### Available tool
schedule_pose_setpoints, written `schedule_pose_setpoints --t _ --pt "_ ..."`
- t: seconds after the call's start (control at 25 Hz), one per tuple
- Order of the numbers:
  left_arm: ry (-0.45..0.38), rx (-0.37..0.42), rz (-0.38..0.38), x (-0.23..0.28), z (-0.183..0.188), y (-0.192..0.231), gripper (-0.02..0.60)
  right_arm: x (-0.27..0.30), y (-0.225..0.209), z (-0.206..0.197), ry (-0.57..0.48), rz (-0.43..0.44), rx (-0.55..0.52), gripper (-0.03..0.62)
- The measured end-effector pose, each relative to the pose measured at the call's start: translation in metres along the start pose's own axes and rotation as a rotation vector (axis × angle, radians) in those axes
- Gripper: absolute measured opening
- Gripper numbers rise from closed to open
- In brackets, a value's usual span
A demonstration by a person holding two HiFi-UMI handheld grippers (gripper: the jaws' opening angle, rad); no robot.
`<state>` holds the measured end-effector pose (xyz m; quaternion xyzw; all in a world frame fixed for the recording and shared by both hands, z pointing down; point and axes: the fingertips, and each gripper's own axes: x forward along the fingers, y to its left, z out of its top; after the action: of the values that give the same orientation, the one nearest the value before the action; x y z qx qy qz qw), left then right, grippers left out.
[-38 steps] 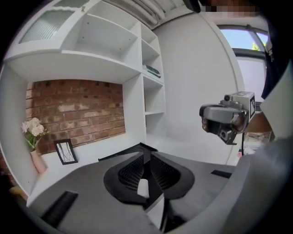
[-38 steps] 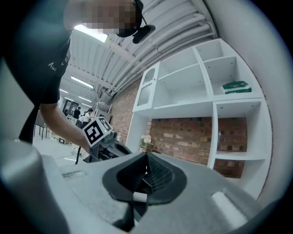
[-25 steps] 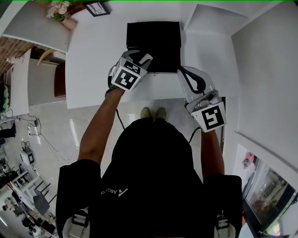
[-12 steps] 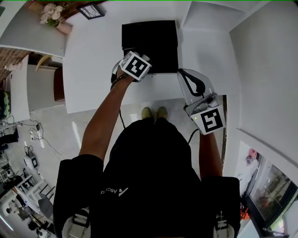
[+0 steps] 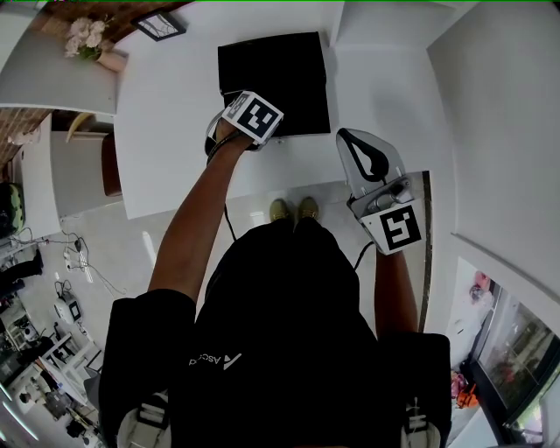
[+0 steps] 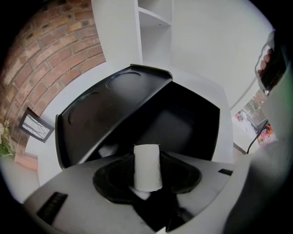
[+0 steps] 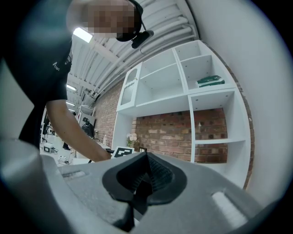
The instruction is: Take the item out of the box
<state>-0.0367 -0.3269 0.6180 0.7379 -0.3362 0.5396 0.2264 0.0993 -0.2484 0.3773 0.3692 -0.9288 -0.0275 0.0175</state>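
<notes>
A black box (image 5: 274, 83) lies on the white table (image 5: 175, 105). In the left gripper view its lid (image 6: 105, 107) is raised and tilted to the left, baring the dark inside (image 6: 183, 123). My left gripper (image 6: 146, 185) hangs over the box's near left corner, shut on a small white upright piece (image 6: 147, 162). Another bit of white (image 6: 107, 151) shows under the lid's edge. My right gripper (image 5: 346, 136) stays to the right of the box, off the table's front edge. It is shut on nothing and aims at the shelves.
A flower pot (image 5: 87, 44) and a small picture frame (image 5: 160, 24) stand at the table's far left. White shelving (image 7: 192, 91) on a brick wall (image 6: 50, 55) rises behind the table. A white wall runs along the right.
My left gripper has moved forward over the box's near left corner and turned, its marker cube now tilted. The right gripper has hardly moved.
</notes>
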Motion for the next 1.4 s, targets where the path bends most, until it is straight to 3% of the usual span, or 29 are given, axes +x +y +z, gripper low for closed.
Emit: schedule_pose_setpoints --t 0.24,0.48,0.68,1.08,1.4 --pt "-0.048 -0.016 0.012 -0.009 0.005 0.001 0.170 0.002 0.003 0.002 0.002 0.004 -0.005 0.002" --pt "-0.205 -0.050 0.046 -0.049 0.017 0.009 0.170 0.010 0.011 0.005 -0.002 0.018 0.000 0.002" --pt "-0.428 -0.115 -0.016 -0.099 0.032 -0.003 0.170 0.019 0.019 0.014 -0.018 0.035 -0.005 0.003" --pt "-0.950 -0.124 -0.040 -0.224 0.050 -0.025 0.170 0.029 0.038 0.054 -0.095 0.061 0.005 0.002" --pt "-1.257 -0.140 -0.044 -0.299 0.036 -0.042 0.170 0.025 0.051 0.077 -0.138 0.070 0.033 0.002"
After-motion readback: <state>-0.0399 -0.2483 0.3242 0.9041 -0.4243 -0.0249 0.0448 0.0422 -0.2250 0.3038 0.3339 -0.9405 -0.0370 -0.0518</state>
